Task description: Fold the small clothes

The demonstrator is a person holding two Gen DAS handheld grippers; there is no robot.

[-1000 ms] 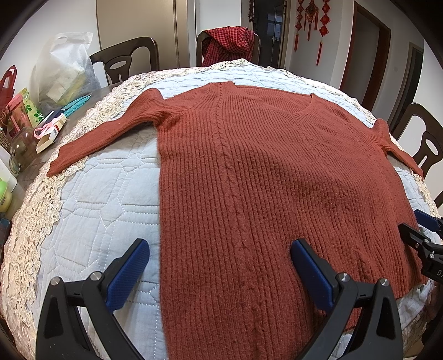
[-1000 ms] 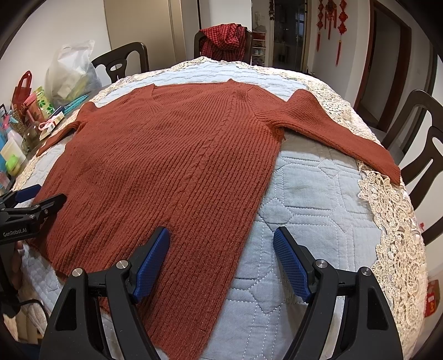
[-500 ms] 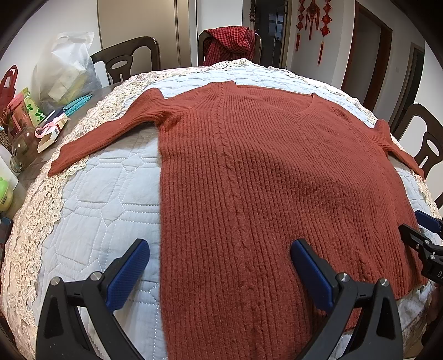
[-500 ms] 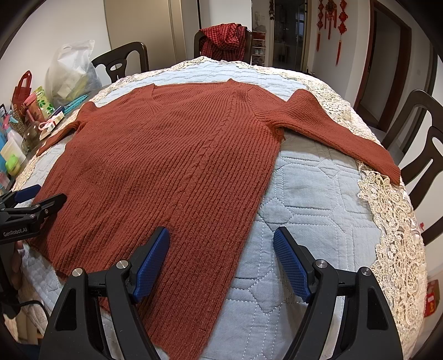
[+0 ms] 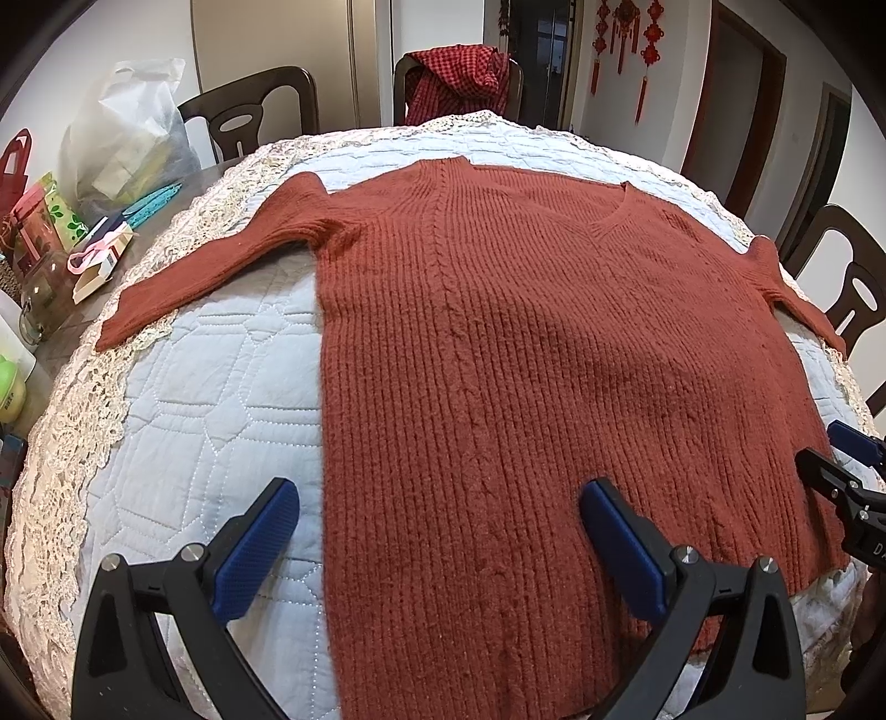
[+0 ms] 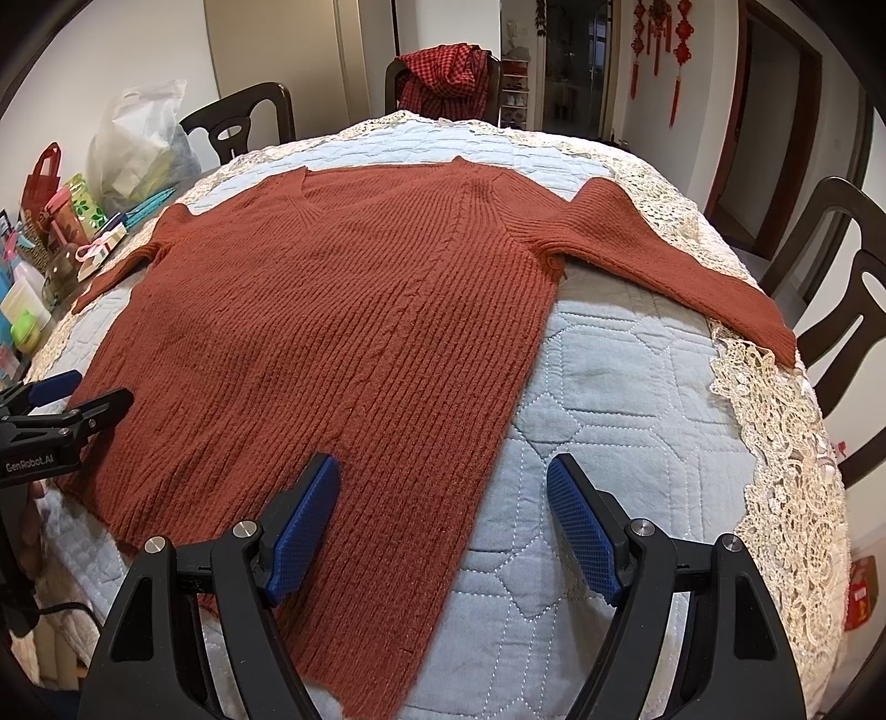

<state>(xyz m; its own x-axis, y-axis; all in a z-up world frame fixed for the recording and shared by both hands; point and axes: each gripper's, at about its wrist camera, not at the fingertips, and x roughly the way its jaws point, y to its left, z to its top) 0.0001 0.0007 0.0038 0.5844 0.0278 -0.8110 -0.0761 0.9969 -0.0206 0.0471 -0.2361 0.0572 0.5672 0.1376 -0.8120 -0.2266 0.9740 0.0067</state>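
Sweater (image 5: 554, 354) lies flat beneath both wide-open, empty hand-held grippers, left (image 5: 437, 545) and right (image 6: 443, 523).

A round table (image 5: 183, 421) fills the near scene, covered by a pale blue quilted cloth (image 6: 626, 399) with a cream lace border (image 6: 786, 443). Dark wooden chairs stand around it: one at the far left (image 5: 249, 111), one at the far side (image 6: 443, 83) draped with a red checked garment (image 5: 459, 77), and more on the right (image 6: 830, 260). The walls are white. On the far right wall hang red knot ornaments (image 6: 659, 39) beside a dark-framed doorway (image 6: 775, 127). A white plastic bag (image 5: 133, 133) and small boxes and a jar crowd the table's left edge.
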